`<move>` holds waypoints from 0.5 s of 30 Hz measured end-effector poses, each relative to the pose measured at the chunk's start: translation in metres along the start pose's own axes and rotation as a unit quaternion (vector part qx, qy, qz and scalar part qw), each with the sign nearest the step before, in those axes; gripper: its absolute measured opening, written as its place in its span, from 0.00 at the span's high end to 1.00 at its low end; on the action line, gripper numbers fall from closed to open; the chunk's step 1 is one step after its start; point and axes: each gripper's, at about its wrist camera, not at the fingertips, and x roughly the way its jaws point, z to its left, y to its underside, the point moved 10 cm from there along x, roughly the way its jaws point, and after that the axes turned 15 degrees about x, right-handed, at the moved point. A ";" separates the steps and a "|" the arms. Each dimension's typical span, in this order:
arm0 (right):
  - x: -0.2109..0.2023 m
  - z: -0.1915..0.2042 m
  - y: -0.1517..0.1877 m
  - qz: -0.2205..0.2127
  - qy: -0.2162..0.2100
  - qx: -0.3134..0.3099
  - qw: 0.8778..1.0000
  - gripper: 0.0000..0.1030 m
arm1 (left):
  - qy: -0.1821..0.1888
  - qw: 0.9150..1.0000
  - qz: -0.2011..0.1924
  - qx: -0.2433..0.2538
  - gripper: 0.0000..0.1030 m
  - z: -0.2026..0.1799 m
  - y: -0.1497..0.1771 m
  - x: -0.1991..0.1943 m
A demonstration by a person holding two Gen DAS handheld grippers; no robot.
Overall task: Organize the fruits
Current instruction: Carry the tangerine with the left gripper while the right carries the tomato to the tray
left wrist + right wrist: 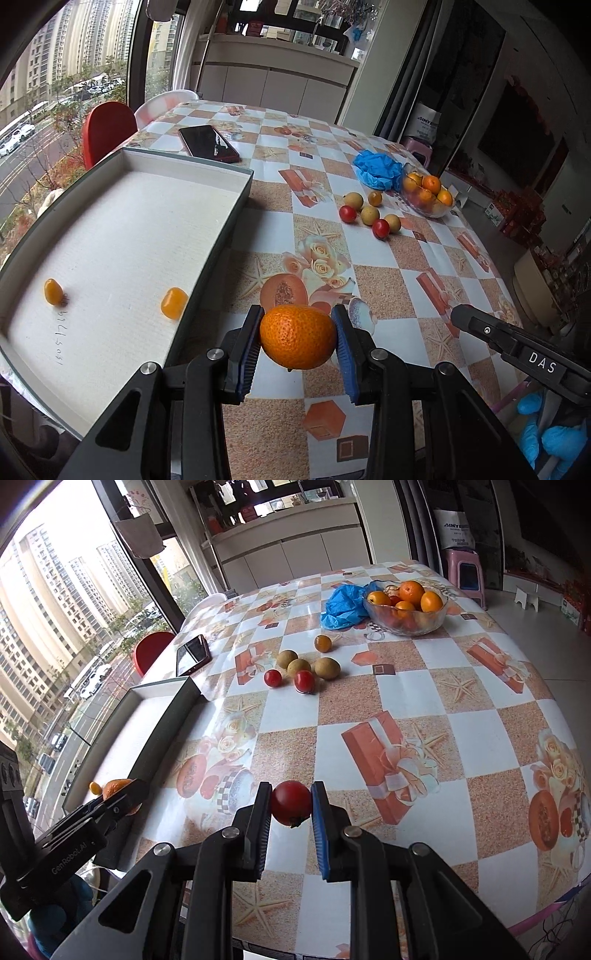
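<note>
My left gripper (297,338) is shut on a mandarin orange (297,336), held above the tablecloth just right of the white box tray (122,229). Two small kumquats (53,291) (173,302) lie in the tray. My right gripper (291,805) is shut on a red cherry tomato (291,802) above the table's near part. Loose fruit (301,668) lies mid-table: two red tomatoes, three yellow-green fruits and one small orange one. A glass bowl (406,626) of oranges stands at the far right. The left gripper (122,799) also shows in the right wrist view.
A phone (208,143) lies behind the tray. A crumpled blue glove (378,170) lies beside the bowl. A red chair (107,129) stands at the table's far left, by the window. The right gripper's body (517,350) crosses the lower right of the left wrist view.
</note>
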 end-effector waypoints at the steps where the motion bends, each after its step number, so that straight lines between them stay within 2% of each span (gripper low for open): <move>1: 0.001 0.005 0.000 0.001 -0.002 -0.004 1.000 0.78 | -0.006 1.000 -0.004 -0.001 0.62 0.005 -0.002 -0.003; 8: 0.013 0.055 0.002 0.013 -0.019 -0.035 0.999 0.78 | -0.041 0.999 -0.022 -0.016 0.62 0.054 -0.007 -0.020; 15: 0.034 0.121 0.020 0.037 -0.054 -0.077 0.995 0.78 | -0.065 0.996 -0.023 -0.060 0.62 0.112 0.006 -0.026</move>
